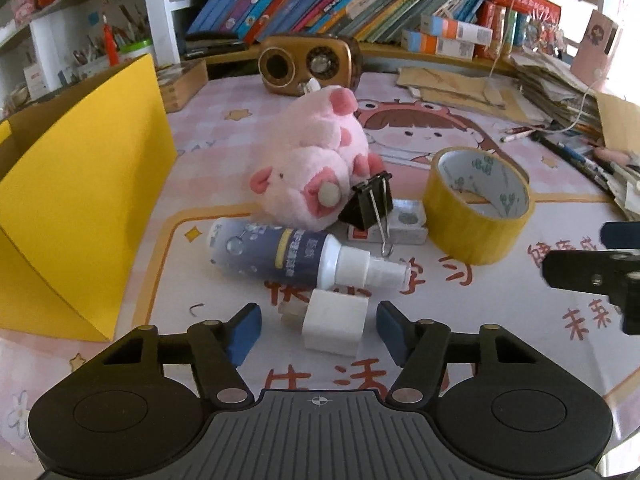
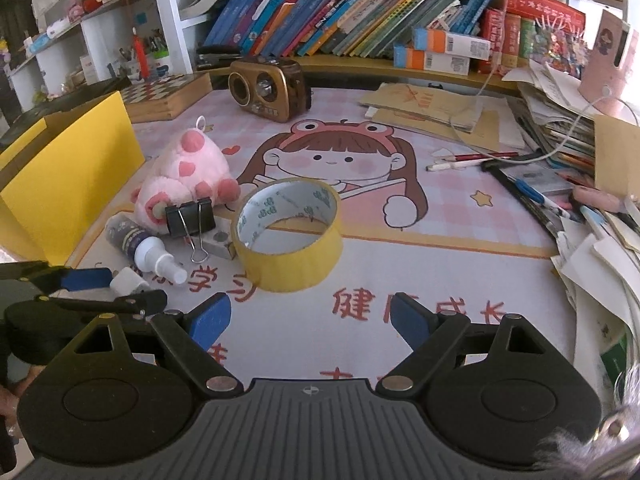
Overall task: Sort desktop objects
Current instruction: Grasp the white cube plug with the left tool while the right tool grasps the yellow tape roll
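- The left claw [image 1: 318,326] is released, its blue pads set either side of a small white cube-shaped charger block [image 1: 335,327] lying on the table [image 1: 500,320]; the pads stand apart from it, so the block is framed but not yet gripped, likely the first thing to be sorted.
- The right claw [image 2: 310,316] is also spread wide and holds nothing; it hovers low over the table, facing a wide roll of yellow tape [image 2: 288,232] standing on its edge, probably its own target.
- The rest waits in a tight cluster: a dark-labelled spray bottle with a white nozzle [image 1: 288,254] on its side, a pink plush pig [image 1: 316,160], a black binder clip [image 1: 368,204] leaning on a small grey box [image 1: 404,224].
- An open yellow cardboard box [image 1: 80,184] stands at the left, seemingly the bin for sorting; its inside is hidden from both views.
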`<state>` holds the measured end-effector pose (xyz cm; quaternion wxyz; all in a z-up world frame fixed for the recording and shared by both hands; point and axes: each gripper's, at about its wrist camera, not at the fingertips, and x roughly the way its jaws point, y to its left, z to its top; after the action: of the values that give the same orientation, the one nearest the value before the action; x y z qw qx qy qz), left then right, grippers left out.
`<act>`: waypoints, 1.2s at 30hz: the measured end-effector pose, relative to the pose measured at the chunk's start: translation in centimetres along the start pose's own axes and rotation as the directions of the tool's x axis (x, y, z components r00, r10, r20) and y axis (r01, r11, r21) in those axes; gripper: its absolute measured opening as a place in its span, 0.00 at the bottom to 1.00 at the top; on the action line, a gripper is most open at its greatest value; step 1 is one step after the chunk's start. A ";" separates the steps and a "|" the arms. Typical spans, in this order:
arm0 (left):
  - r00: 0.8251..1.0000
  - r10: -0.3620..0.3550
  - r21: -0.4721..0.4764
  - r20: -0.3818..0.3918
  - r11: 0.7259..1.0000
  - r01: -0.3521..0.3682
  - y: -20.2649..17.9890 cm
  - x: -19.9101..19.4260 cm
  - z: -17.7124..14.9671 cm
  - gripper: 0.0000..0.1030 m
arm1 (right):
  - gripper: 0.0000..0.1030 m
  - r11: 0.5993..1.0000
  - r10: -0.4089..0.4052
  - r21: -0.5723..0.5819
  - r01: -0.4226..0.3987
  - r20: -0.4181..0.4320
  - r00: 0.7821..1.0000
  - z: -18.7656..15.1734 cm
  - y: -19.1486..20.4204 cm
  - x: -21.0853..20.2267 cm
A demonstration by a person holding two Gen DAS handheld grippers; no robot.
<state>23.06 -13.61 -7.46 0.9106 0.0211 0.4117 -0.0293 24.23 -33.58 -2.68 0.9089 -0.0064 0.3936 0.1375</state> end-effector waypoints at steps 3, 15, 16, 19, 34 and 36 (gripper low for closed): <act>1.000 -0.011 0.016 0.014 1.000 0.011 0.0 0.0 0.0 0.48 | 0.84 1.000 0.007 -0.006 -0.007 -0.007 1.000 0.4 -0.1 0.8; 0.999 -0.048 -0.127 0.022 0.991 0.051 2.0 -2.1 0.3 0.41 | 0.97 0.993 0.011 -0.118 -0.012 -0.009 1.000 2.2 0.8 5.1; 0.998 -0.051 -0.145 0.027 0.988 0.054 2.3 -2.6 0.3 0.41 | 0.97 0.991 0.019 -0.133 -0.021 -0.009 1.000 2.4 0.9 5.5; 0.998 -0.044 -0.175 0.035 0.983 0.050 2.8 -4.0 0.0 0.41 | 0.97 0.979 0.065 -0.195 -0.065 -0.007 0.998 3.3 0.8 6.8; 0.999 -0.011 -0.239 0.050 0.971 0.023 3.9 -6.1 -0.2 0.41 | 0.97 0.841 0.277 -0.427 -0.332 -0.189 0.942 5.7 0.0 11.7; 0.999 -0.015 -0.236 0.052 0.971 0.026 3.8 -6.3 -0.2 0.41 | 0.87 0.844 0.277 -0.425 -0.328 -0.180 0.944 5.9 0.1 11.7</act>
<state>19.03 -9.53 -2.86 0.9162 -0.0927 0.3897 0.0101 36.06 -29.95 -7.00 0.8260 -0.1614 0.3974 0.3657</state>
